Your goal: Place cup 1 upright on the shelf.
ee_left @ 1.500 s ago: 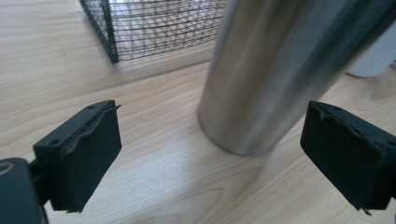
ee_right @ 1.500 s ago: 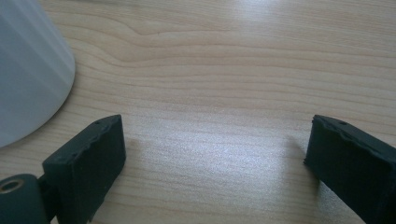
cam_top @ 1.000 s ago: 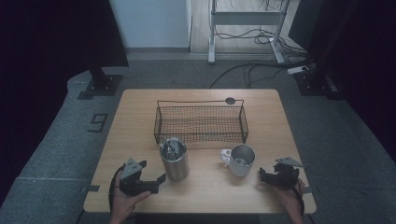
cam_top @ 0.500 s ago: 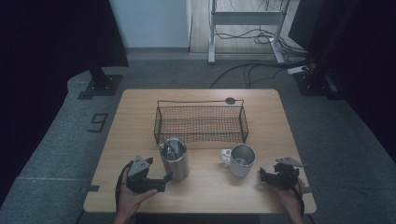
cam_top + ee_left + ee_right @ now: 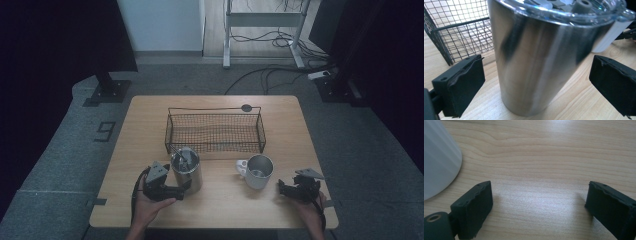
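Note:
A tall steel tumbler (image 5: 186,170) with a clear lid stands upright on the wooden table (image 5: 220,210), in front of the wire basket (image 5: 215,131). My left gripper (image 5: 176,191) is open, its jaws either side of the tumbler (image 5: 536,62) without touching it. A white mug (image 5: 258,171) with its handle to the left stands to the tumbler's right. My right gripper (image 5: 286,190) rests open on the table right of the mug, with bare wood between its jaws; the mug's side (image 5: 437,157) shows at the left of the right gripper view.
The black wire basket (image 5: 456,32) sits mid-table, apparently with nothing in it. A small dark disc (image 5: 246,107) lies at its far right corner. The table's front edge runs just behind both hands.
My left gripper has moved right and forward, so that its jaws now stand around the tumbler. The right gripper has stayed where it was.

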{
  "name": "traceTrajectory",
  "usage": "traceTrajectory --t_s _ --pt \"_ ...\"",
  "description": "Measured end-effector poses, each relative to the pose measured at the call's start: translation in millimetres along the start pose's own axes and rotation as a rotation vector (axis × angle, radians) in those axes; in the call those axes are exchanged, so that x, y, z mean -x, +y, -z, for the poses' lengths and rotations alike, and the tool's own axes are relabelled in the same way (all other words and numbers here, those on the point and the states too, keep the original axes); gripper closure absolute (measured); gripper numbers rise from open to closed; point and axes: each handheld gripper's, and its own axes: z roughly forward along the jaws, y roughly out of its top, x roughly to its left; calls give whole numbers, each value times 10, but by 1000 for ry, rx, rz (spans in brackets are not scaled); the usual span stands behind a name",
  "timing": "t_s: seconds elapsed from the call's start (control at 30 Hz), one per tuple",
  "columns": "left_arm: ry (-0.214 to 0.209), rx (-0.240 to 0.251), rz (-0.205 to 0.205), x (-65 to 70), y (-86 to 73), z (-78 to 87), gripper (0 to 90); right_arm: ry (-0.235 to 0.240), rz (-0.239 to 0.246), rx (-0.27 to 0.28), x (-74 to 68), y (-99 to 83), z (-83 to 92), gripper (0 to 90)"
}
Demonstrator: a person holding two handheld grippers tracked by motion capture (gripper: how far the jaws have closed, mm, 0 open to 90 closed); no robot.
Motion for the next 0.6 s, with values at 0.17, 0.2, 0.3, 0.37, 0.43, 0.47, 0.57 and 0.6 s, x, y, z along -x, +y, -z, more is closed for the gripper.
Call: traceTrajectory --t_s 0.17,0.2,0.3,0.37,0.43,0.47,0.57,0.6 --pt "2 -1 -10 5 51 -67 4 0 0 0 0 0 0 69" --pt "3 1 -13 6 65 -84 4 0 0 0 0 0 0 69" --pt "2 3 -15 18 114 -144 0 -1 0 1 0 -2 1 70" --pt "3 4 -18 23 131 -180 0 -1 -1 2 1 -3 1 70" --pt "-2 2 -14 20 138 -214 0 -1 -2 2 0 -3 2 71" --pt "-2 2 -14 20 138 -214 0 -2 -2 3 1 -4 2 71" --pt "3 3 -23 26 141 -269 6 -2 -2 3 0 -4 2 71" --pt "3 7 -24 29 140 -274 9 -2 -2 1 0 -3 3 71"
